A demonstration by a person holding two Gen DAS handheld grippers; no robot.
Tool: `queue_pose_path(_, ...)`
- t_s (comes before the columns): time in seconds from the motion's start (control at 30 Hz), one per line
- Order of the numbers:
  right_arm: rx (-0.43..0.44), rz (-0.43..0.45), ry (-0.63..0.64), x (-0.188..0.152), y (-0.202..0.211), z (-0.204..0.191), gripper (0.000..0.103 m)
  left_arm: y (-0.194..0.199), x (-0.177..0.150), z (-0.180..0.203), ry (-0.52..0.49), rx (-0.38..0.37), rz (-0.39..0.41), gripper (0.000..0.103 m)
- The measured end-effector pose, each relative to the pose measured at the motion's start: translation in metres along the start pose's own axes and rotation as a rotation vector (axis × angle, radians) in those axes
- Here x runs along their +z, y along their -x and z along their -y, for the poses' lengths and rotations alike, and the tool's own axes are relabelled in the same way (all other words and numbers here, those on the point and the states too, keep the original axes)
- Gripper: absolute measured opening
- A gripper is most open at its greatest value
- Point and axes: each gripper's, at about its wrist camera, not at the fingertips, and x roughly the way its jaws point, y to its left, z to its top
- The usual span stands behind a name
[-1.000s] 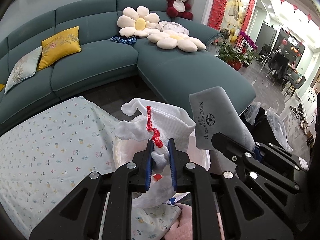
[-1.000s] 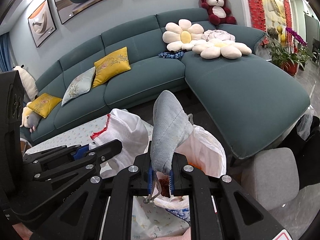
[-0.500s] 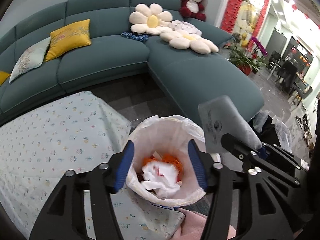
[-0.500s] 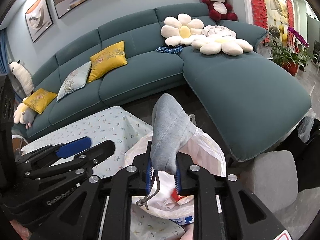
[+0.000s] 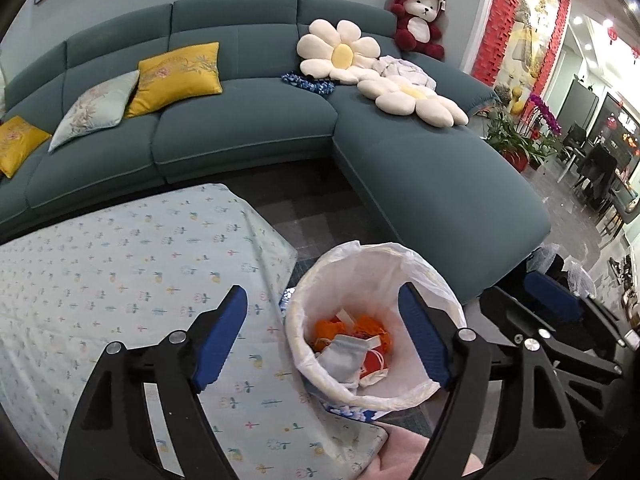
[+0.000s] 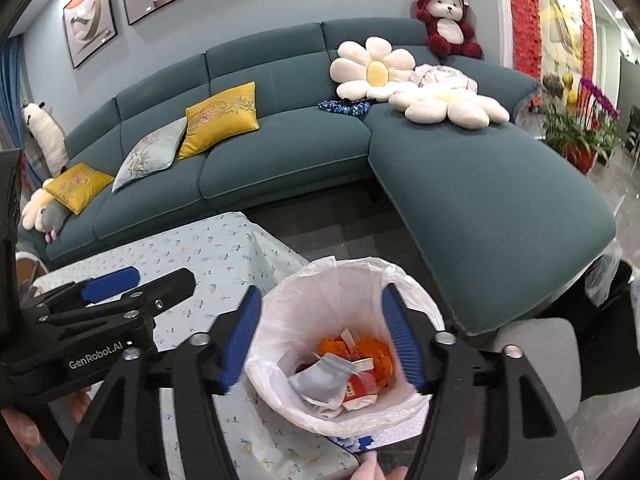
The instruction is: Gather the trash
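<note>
A teal sectional sofa (image 5: 248, 136) with yellow cushions and flower-shaped pillows fills the back of the room, and a surface under a pale floral cloth (image 5: 120, 264) sits in front of it. Just beside the cloth's edge stands a bin lined with a white bag (image 5: 372, 320). Inside it lie a grey pouch (image 5: 344, 360), orange scraps (image 6: 372, 354) and a red-and-white wrapper (image 6: 358, 390).

The left claw (image 5: 324, 344) stands wide, its jaws having just been opening; nothing is between its blue pads, and the bin shows below the gap, towards the right-hand finger. The right claw (image 6: 320, 344) is also wide and empty, its jaws likewise just opened, and it hangs over the bin mouth with the grey pouch lying in the bin beneath it. Neither claw touches the trash.
</note>
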Motion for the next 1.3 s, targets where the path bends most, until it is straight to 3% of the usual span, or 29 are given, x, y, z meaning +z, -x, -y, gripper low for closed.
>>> queue_pose_path(0.27,-0.016,-0.018,-0.015,-0.007,0.017,-0.005,0.074,0.026,-0.009,-0.01,-0.019,0.054,0.026,0.085)
queue_pose_path(0.43,-0.043,-0.013,0.024,-0.011,0.032,-0.015,0.083,0.042,-0.018,-0.01,-0.04,0.087,0.037,0.085)
queue_pose_path(0.67,-0.052,0.006,0.055,-0.012,0.053,-0.025,0.087,0.067,-0.028,-0.011,-0.031,0.117,0.073,0.092)
queue_pose_path(0.73,-0.053,0.004,0.052,-0.012,0.055,-0.025,0.097,0.071,-0.031,-0.012,-0.027,0.138,0.078,0.094)
queue_pose_path(1.3,-0.08,-0.017,0.054,-0.024,0.048,-0.029,0.096,0.064,-0.043,-0.028,0.011,0.174,0.049,0.095)
